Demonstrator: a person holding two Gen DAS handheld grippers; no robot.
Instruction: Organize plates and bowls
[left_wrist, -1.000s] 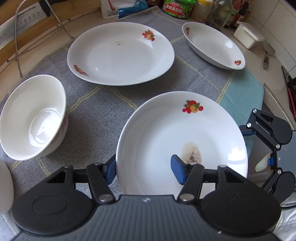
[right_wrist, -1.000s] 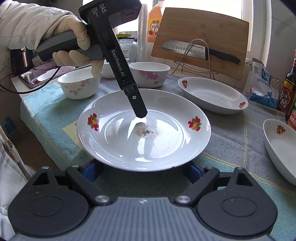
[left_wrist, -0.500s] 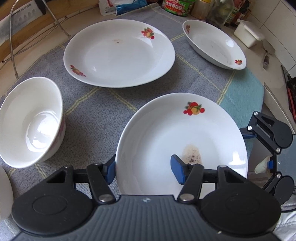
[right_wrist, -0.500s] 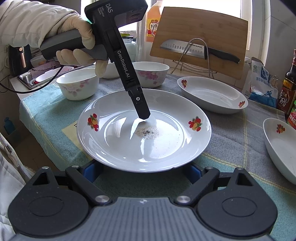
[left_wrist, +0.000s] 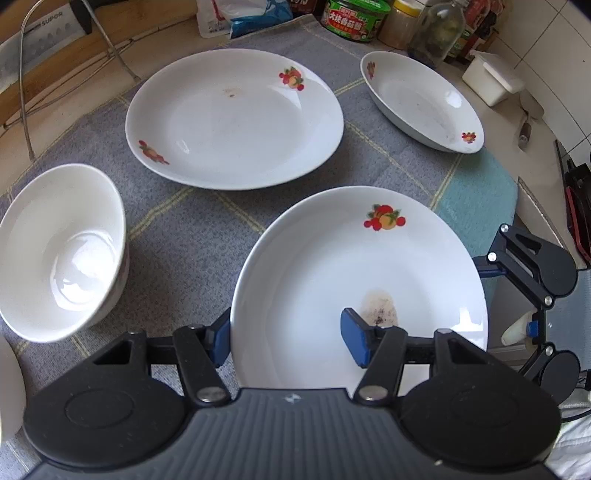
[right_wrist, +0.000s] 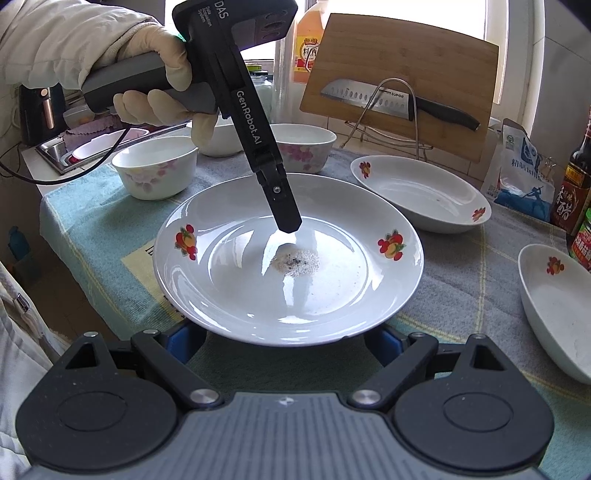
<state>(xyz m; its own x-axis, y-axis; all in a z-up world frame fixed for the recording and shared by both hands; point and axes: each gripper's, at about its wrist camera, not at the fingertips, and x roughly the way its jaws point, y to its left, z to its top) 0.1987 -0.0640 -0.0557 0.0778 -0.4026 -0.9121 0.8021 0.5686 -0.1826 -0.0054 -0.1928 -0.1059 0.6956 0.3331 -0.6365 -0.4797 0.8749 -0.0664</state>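
Left gripper (left_wrist: 290, 334) pinches the rim of the soiled plate (left_wrist: 332, 280), one blue pad under the edge and the other pressed inside near the brown stain (left_wrist: 380, 310); its jaws are as closed as they get, clamped on that plate. Right gripper (right_wrist: 284, 341) stands wide, its fingers either side of the same plate's near rim without visibly pressing it. Beyond the soiled plate lies a second round plate (left_wrist: 232, 118), with an oval dish (left_wrist: 421, 101) to that plate's right and a white bowl (left_wrist: 59, 251) to the soiled plate's left, all on the checked cloth (left_wrist: 192, 229).
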